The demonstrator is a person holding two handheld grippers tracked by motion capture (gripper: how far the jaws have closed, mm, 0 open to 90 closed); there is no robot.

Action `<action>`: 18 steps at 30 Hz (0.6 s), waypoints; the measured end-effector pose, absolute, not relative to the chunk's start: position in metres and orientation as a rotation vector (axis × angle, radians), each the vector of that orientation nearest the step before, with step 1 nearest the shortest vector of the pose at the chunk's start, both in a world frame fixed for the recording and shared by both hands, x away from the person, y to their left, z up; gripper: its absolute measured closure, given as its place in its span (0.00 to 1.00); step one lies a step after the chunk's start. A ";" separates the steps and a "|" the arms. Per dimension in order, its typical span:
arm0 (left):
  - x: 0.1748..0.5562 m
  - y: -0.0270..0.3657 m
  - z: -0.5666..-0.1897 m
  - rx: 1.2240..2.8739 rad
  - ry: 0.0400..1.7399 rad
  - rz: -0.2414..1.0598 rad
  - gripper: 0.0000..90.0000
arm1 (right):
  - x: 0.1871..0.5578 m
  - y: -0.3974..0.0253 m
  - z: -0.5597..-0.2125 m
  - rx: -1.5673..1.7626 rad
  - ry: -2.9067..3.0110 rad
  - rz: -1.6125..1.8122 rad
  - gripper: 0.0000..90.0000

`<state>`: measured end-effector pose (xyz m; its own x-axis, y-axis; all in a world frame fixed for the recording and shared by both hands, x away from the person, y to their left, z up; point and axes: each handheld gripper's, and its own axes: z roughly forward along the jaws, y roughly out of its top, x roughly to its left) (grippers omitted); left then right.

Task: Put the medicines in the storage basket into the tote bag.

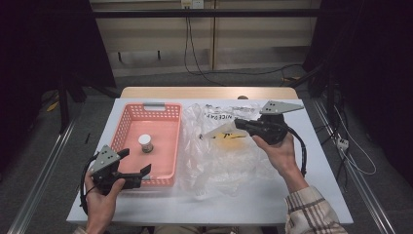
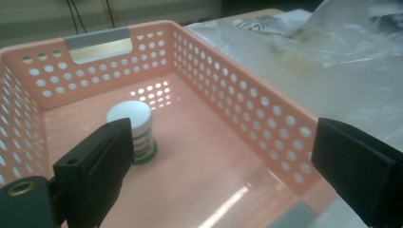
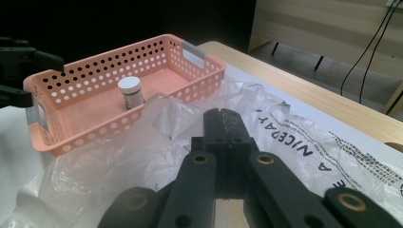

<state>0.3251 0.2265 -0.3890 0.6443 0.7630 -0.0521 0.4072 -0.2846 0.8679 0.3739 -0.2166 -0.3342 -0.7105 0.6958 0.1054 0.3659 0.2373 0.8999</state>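
While the crinkled clear plastic bag (image 1: 229, 151) lies spread over the middle of the white table (image 1: 292, 200), just right of the pink perforated plastic basket (image 1: 168, 141), the right gripper (image 1: 237, 122) is seen pressed together over the bag's upper part, apparently pinching a fold of the film, though the bite itself cannot be made out for certain from above. In the right gripper view the jaws are shown closed flat against each other, with the bag (image 3: 119, 166) billowing beneath them and black lettering readable on it. The left gripper (image 1: 136, 165) is held spread wide at the basket's near right corner, nothing between its jaws. The bag is judged to be very light, limp and slippery; it should be taken by a bunched fold or an edge, since a single layer is likely to slide out. A yellowish item inside the bag is picked up in the high view but is blurred in the left gripper view. In the left gripper view, a small white-capped jar (image 2: 134, 130) is revealed standing upright on the basket floor (image 2: 204, 156).
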 end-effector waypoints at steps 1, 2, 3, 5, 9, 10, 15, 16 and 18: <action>0.329 0.226 -0.388 1.920 0.932 0.459 0.09 | 0.374 -0.217 -0.334 0.982 2.200 1.462 1.00; 0.332 0.224 -0.387 1.926 0.939 0.465 0.09 | 0.373 -0.217 -0.334 0.977 2.202 1.466 1.00; 0.335 0.223 -0.385 1.933 0.927 0.465 0.09 | 0.373 -0.216 -0.334 0.975 2.204 1.467 1.00; 0.342 0.222 -0.383 1.941 0.926 0.484 0.07 | 0.373 -0.216 -0.334 0.975 2.206 1.466 1.00; 0.356 0.219 -0.380 1.950 0.948 0.467 0.06 | 0.374 -0.217 -0.334 0.973 2.207 1.465 1.00; 0.360 0.219 -0.380 1.960 0.945 0.468 0.06 | 0.374 -0.217 -0.334 0.971 2.207 1.466 1.00; 0.372 0.217 -0.379 1.999 0.956 0.467 0.07 | 0.374 -0.216 -0.335 0.966 2.211 1.461 1.00; 0.373 0.216 -0.378 2.016 0.951 0.462 0.07 | 0.374 -0.216 -0.335 0.967 2.211 1.461 1.00; 0.375 0.214 -0.377 2.043 0.945 0.475 0.08 | 0.375 -0.216 -0.335 0.966 2.211 1.462 1.00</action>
